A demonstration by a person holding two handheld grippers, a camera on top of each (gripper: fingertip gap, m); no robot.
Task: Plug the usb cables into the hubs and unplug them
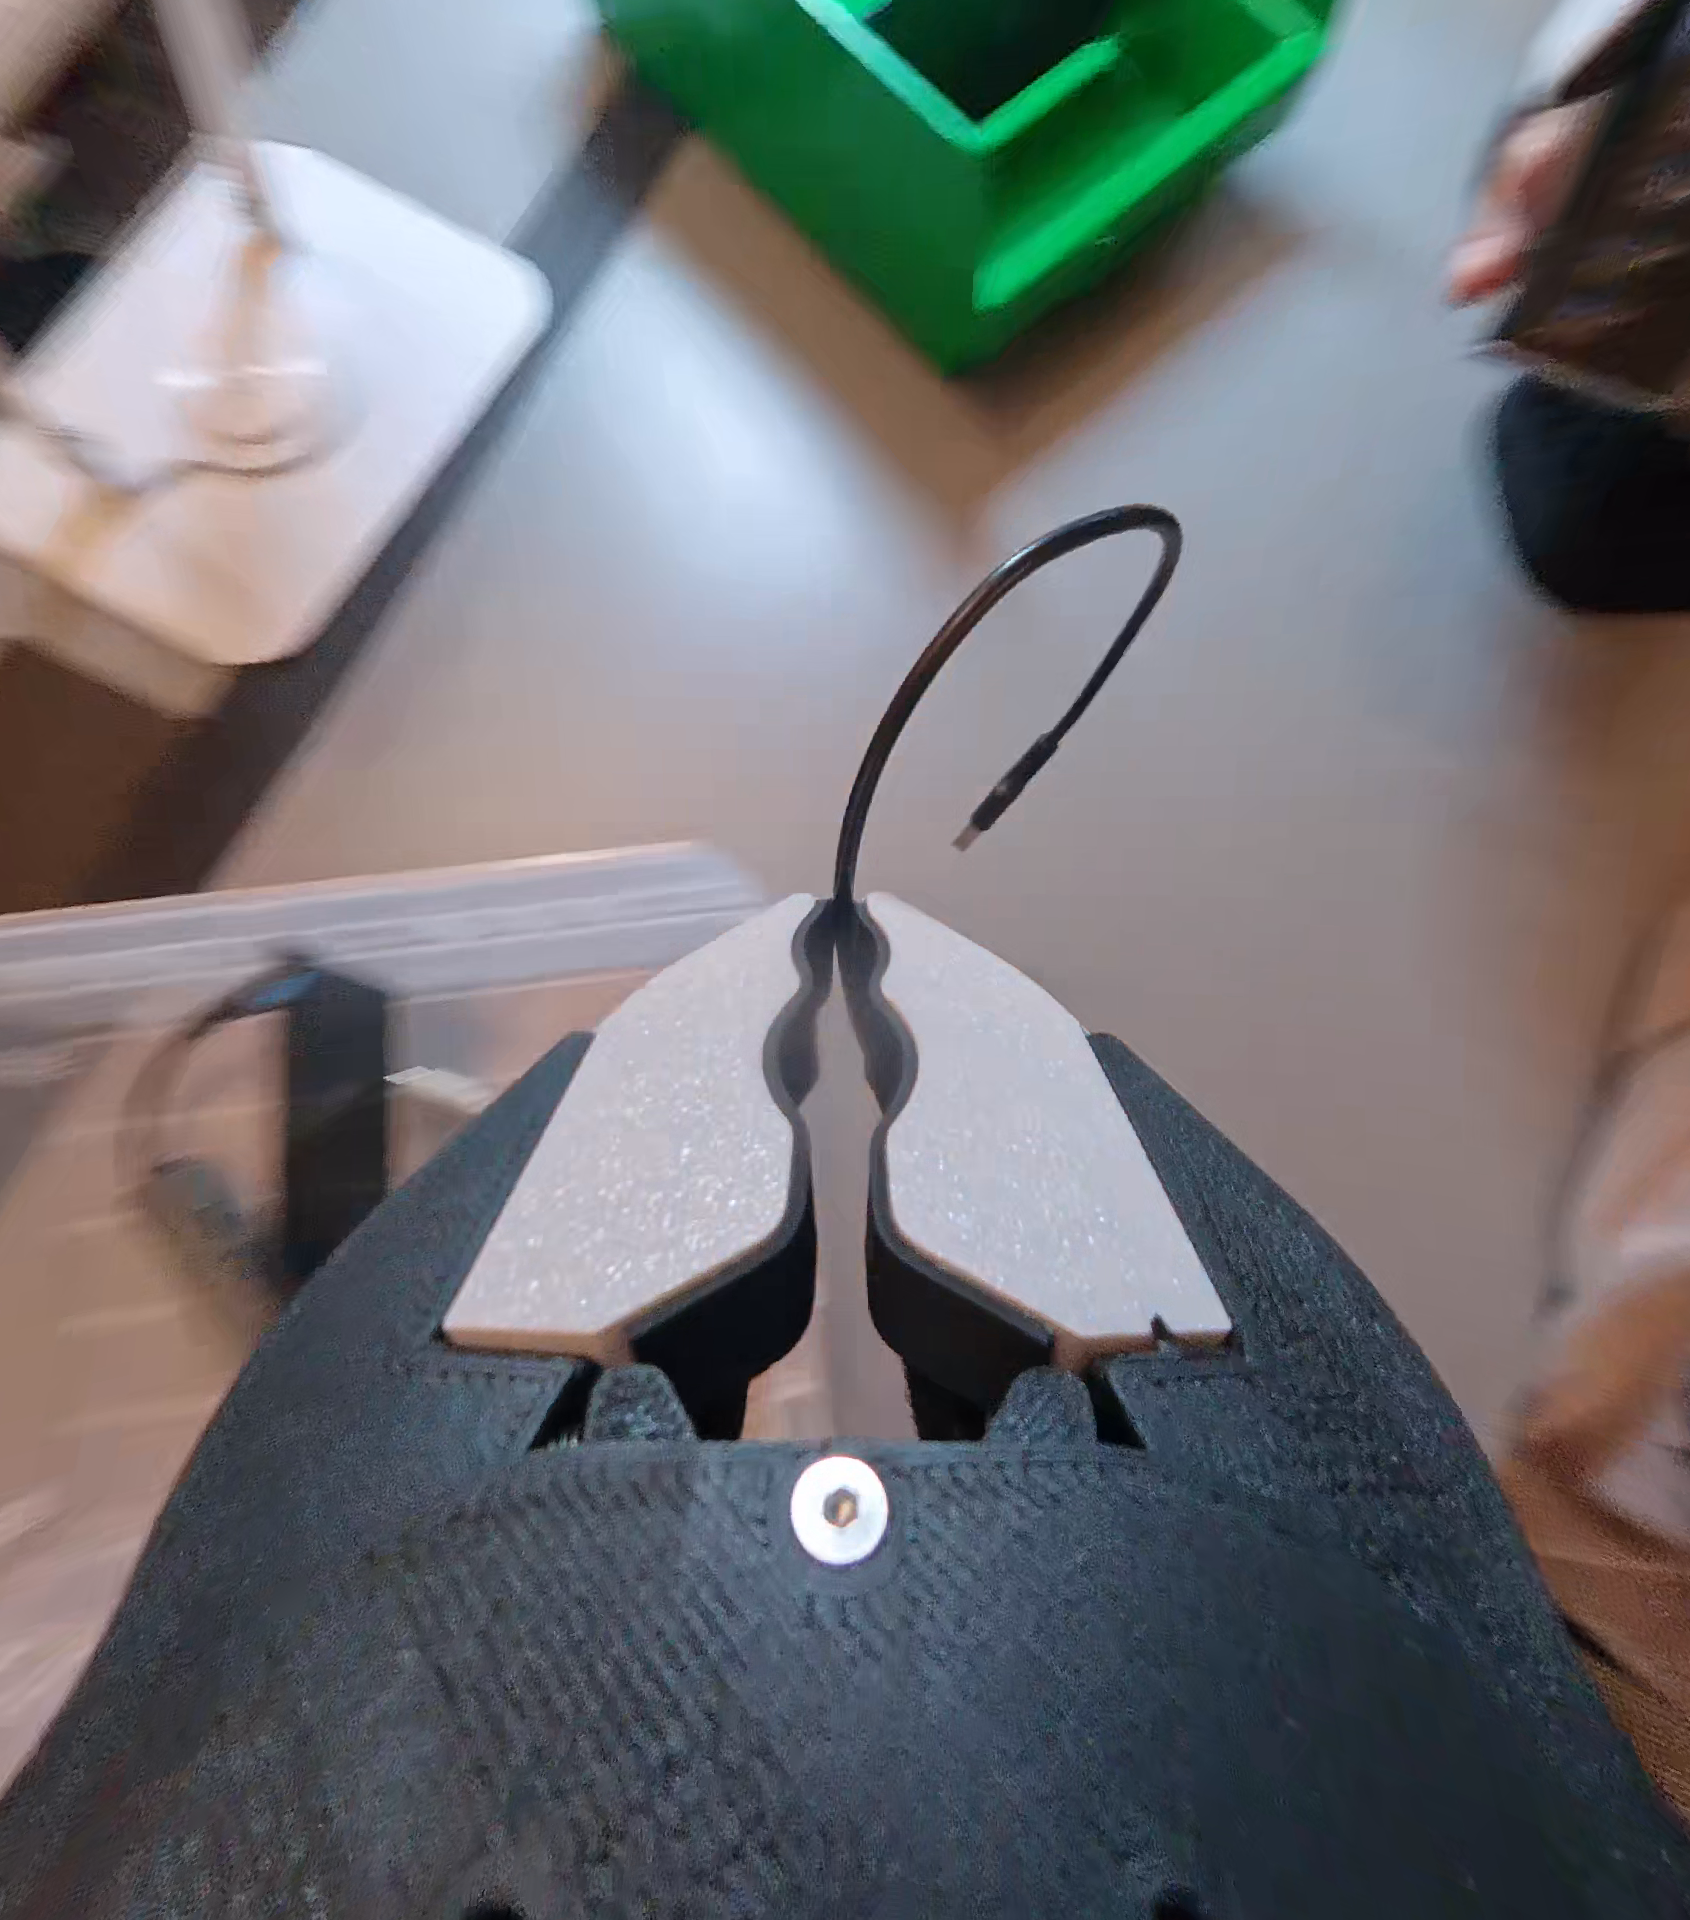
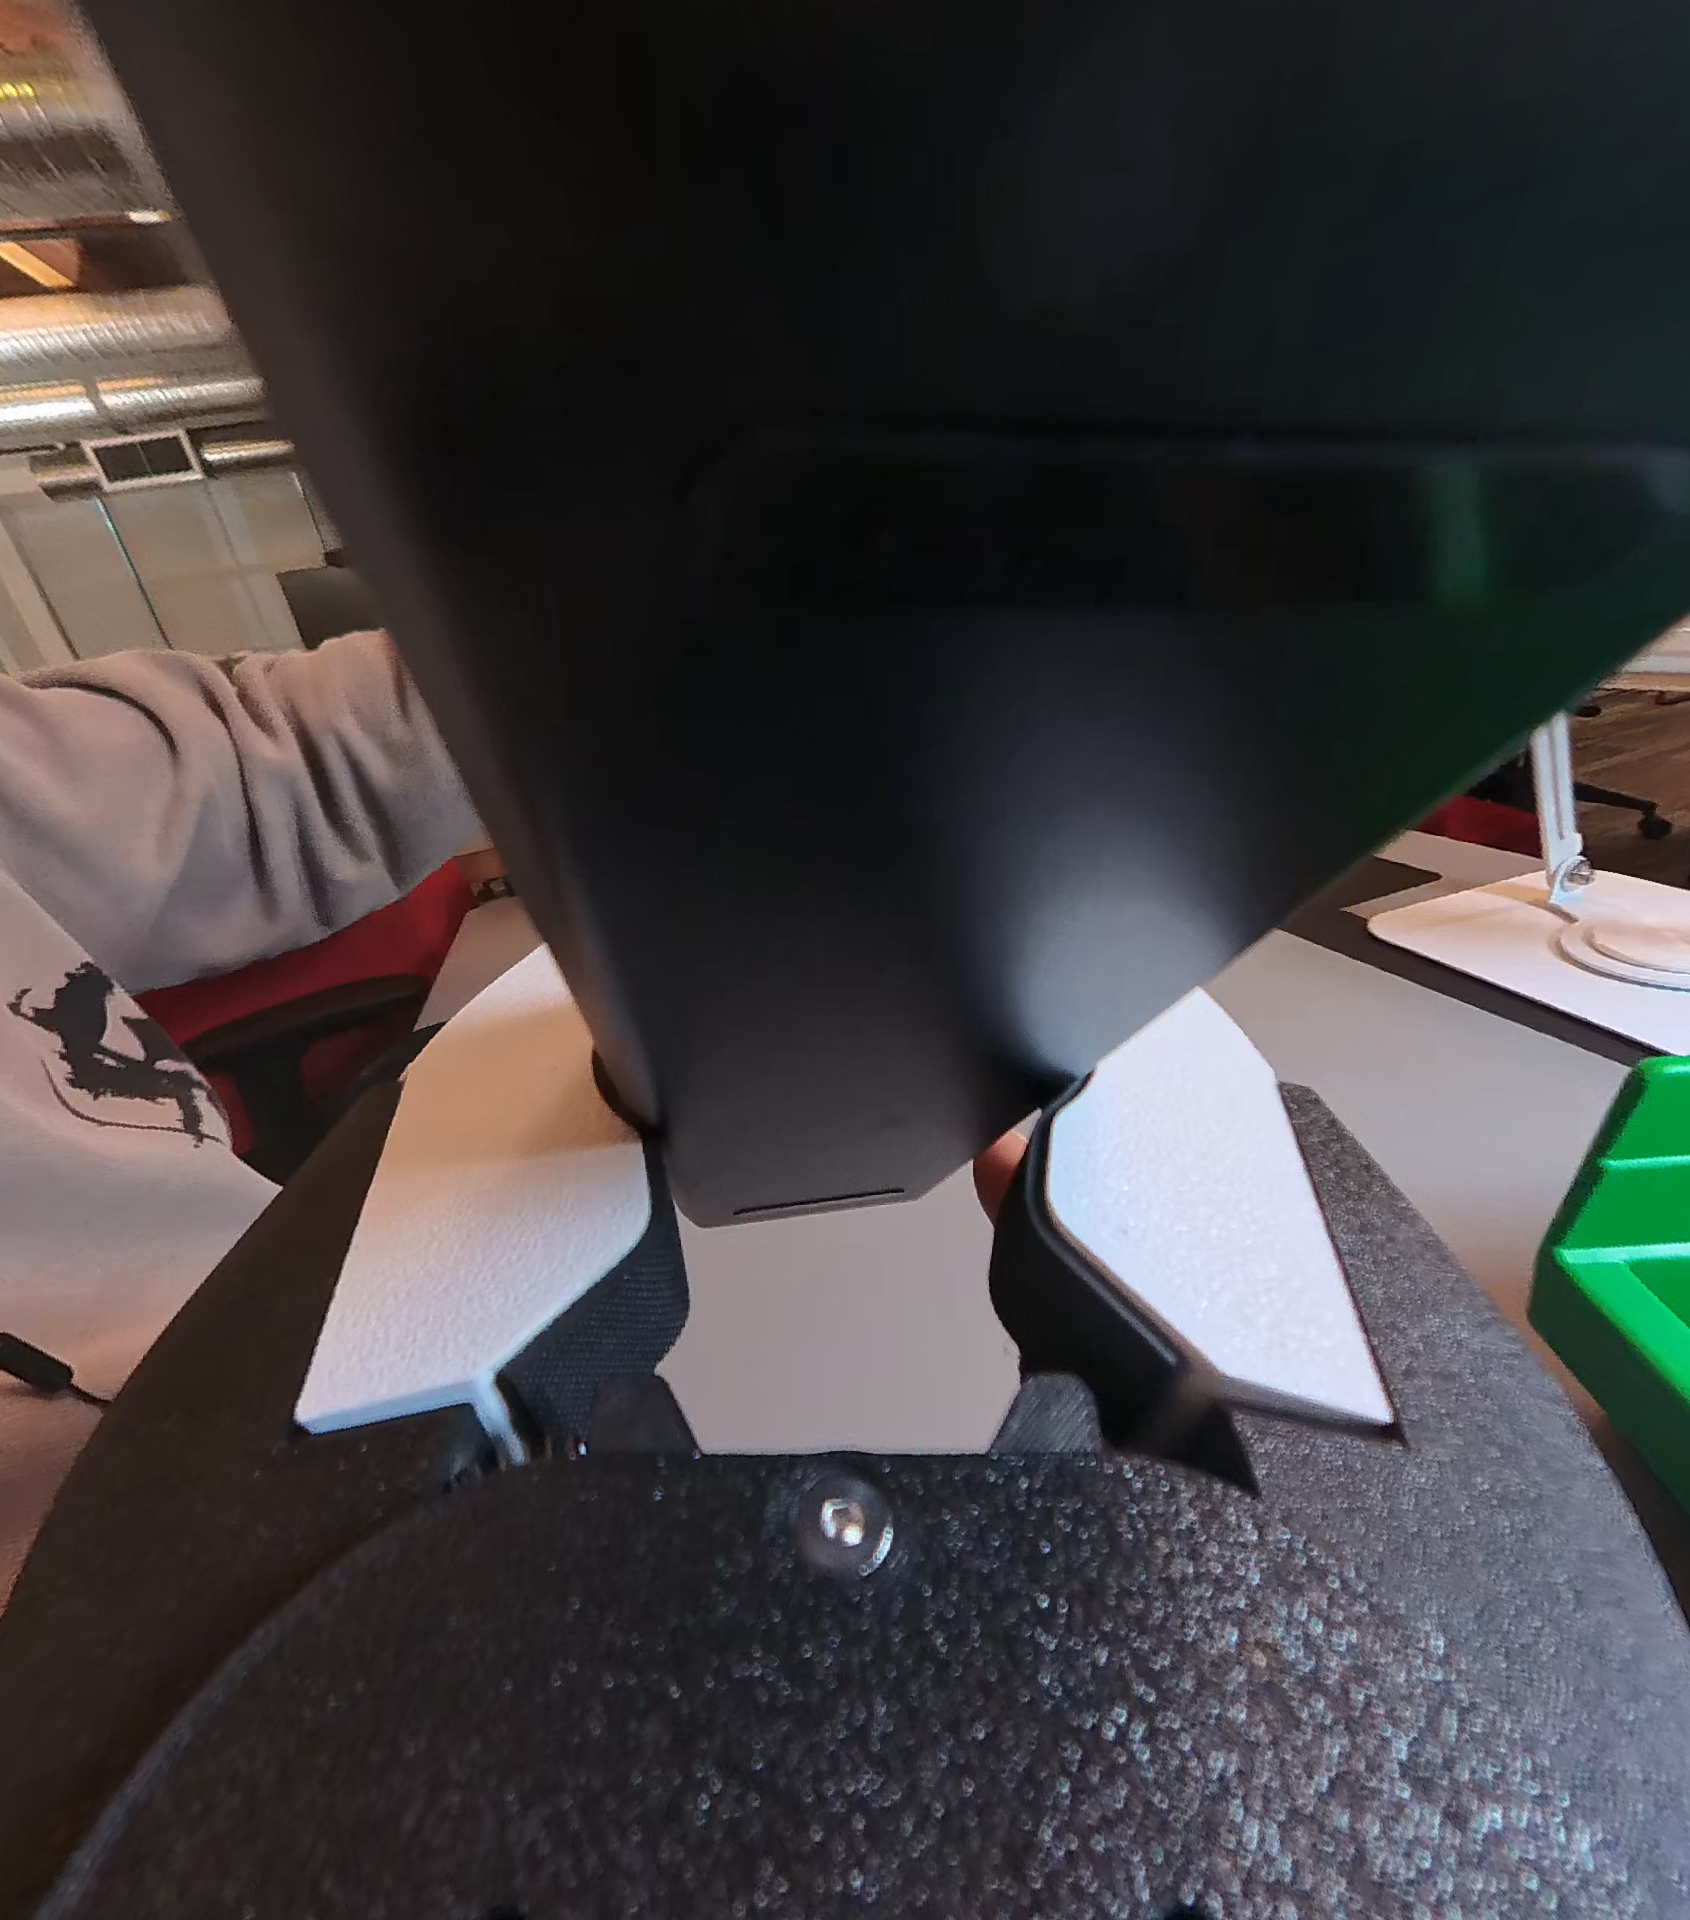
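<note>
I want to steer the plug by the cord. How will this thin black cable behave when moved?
Likely springy: the cable arches above the left claw unsupported. Its free plug hangs, so it will probably sway. Thin and looks light.

Grey table (image 1: 716,499) — green bin (image 1: 986,156), white lamp base (image 1: 238,416).

A thin black usb cable (image 1: 934,665) rises from between the closed fingers of the left claw (image 1: 838,920), arches over to the right and hangs free, its small plug (image 1: 988,808) pointing down in mid-air. A dark, flat hub (image 2: 820,727) stands between the fingers of the right claw (image 2: 820,1101), a narrow slot on its near end.
</note>
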